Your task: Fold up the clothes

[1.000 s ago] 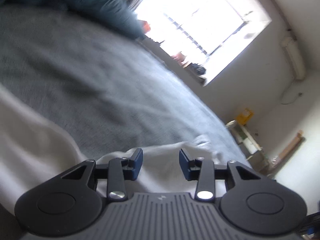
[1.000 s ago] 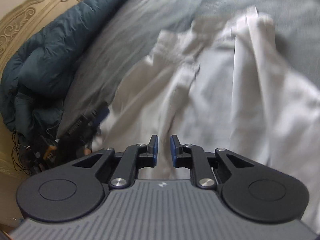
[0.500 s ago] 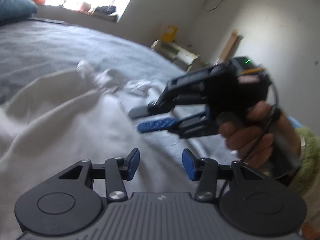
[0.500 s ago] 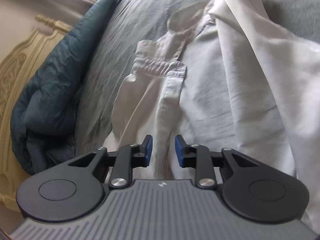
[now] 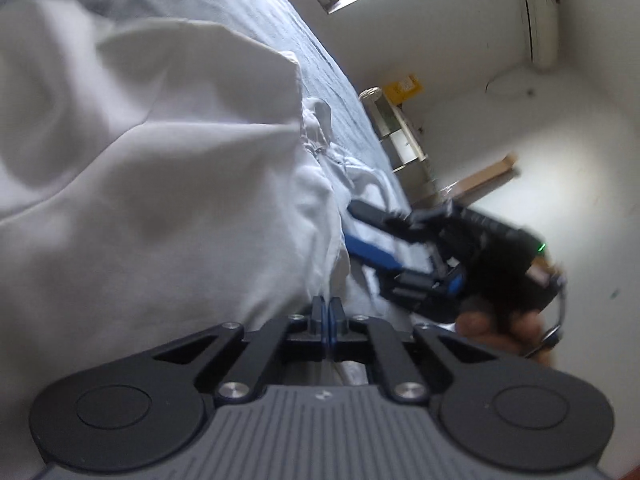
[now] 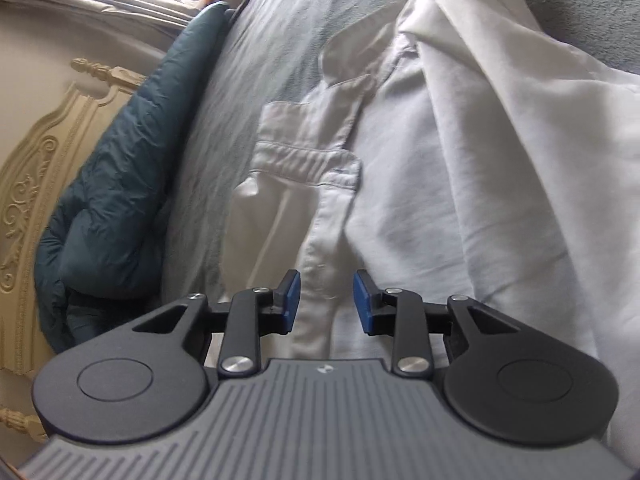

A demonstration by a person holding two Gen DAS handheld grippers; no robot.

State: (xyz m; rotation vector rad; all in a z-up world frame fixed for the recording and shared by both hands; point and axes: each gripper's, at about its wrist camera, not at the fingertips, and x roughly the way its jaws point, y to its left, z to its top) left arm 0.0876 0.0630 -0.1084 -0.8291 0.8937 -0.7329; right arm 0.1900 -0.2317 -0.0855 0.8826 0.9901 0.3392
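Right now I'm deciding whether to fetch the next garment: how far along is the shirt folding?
Barely begun. No fold shows: the white shirt lies rumpled on the grey bedspread, cuff and placket exposed. In hand: the left gripper has its jaws shut at a bunched shirt edge; the right gripper, jaws opening, hovers over the placket, gripping nothing. Left: smoothing and every fold.

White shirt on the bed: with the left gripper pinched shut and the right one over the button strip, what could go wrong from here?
1. The left gripper looks shut on only a thin fold of the white shirt; it may slip on lifting.
2. The right gripper is opening, nothing pressed yet; it might catch several layers near the button strip.
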